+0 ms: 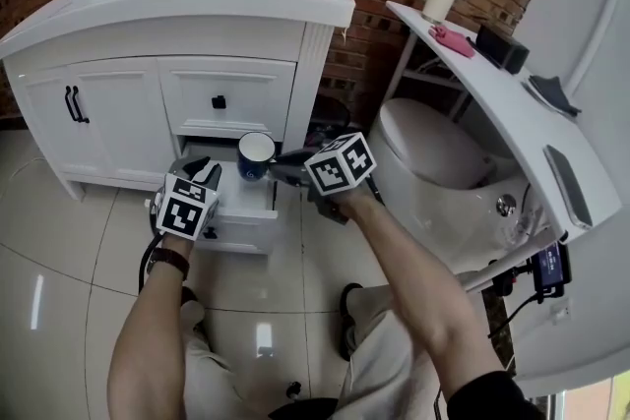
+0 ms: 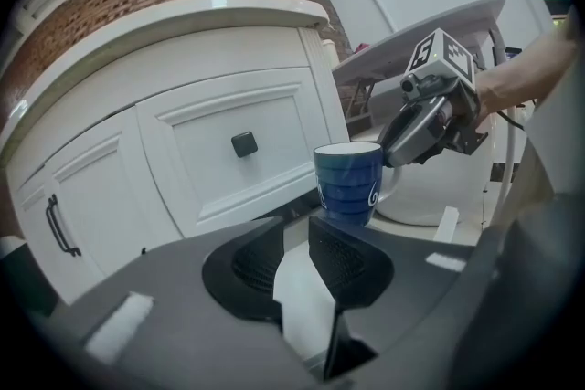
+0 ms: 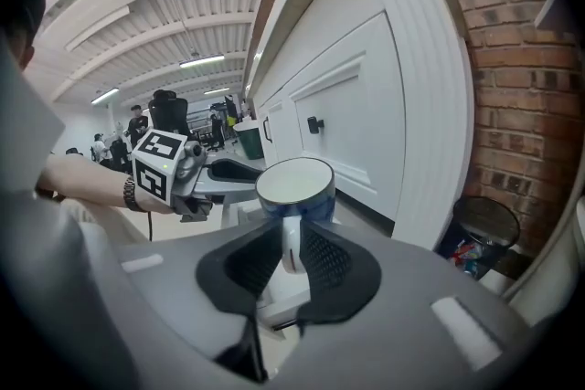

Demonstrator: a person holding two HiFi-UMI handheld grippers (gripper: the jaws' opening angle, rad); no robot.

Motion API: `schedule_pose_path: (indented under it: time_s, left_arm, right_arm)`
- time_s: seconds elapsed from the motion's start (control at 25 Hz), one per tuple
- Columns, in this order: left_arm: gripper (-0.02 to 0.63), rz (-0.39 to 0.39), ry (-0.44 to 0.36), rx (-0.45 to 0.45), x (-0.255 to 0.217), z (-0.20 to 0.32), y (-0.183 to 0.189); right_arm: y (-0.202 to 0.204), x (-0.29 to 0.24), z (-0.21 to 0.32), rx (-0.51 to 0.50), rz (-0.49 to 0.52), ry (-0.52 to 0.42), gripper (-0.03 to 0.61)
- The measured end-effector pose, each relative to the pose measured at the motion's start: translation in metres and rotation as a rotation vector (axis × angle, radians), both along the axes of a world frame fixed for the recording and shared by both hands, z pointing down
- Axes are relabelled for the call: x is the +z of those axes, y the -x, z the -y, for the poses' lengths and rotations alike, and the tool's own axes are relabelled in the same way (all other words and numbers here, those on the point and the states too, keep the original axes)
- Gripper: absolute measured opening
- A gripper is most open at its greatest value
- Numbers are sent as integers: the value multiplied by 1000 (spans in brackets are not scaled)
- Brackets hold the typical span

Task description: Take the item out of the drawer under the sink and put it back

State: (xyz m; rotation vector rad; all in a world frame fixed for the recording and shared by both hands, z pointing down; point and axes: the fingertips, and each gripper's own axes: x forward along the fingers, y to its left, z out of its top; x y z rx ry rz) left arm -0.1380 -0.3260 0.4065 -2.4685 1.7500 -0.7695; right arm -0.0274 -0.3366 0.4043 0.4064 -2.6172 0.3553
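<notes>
A blue mug (image 1: 255, 155) with a white inside hangs upright over the open white drawer (image 1: 242, 223) under the sink. My right gripper (image 1: 279, 167) is shut on the mug's white handle (image 3: 291, 244), reaching in from the right. In the right gripper view the mug (image 3: 294, 187) sits just past the pads. My left gripper (image 1: 205, 174) hovers at the drawer's left front, its jaws a little apart with nothing gripped; only white drawer surface shows through the gap. From the left gripper view the mug (image 2: 349, 181) stands just beyond the left gripper (image 2: 297, 256), with the right gripper (image 2: 430, 128) at its right.
The white vanity (image 1: 197, 34) carries a faucet, a cup and a soap bottle; an upper drawer with a black knob (image 1: 219, 101) is closed. A toilet (image 1: 433, 157) stands close on the right, under a slanted shelf (image 1: 492, 84). A black bin (image 3: 484, 228) sits by the brick wall.
</notes>
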Motion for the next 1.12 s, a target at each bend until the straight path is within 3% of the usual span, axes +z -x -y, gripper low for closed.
schedule_pose_path:
  time_s: [0.44, 0.6, 0.88, 1.12]
  left_arm:
    - [101, 24, 0, 27, 11, 8, -9]
    - [97, 38, 16, 61, 14, -4, -10]
    - [92, 60, 43, 24, 19, -18, 24]
    - [85, 58, 34, 22, 18, -16, 26]
  right_arm:
    - [0, 13, 23, 30, 2, 9, 63]
    - [9, 32, 32, 55, -42, 37, 64]
    - [53, 84, 36, -6, -153, 103, 64]
    - [68, 103, 39, -7, -217, 119, 66]
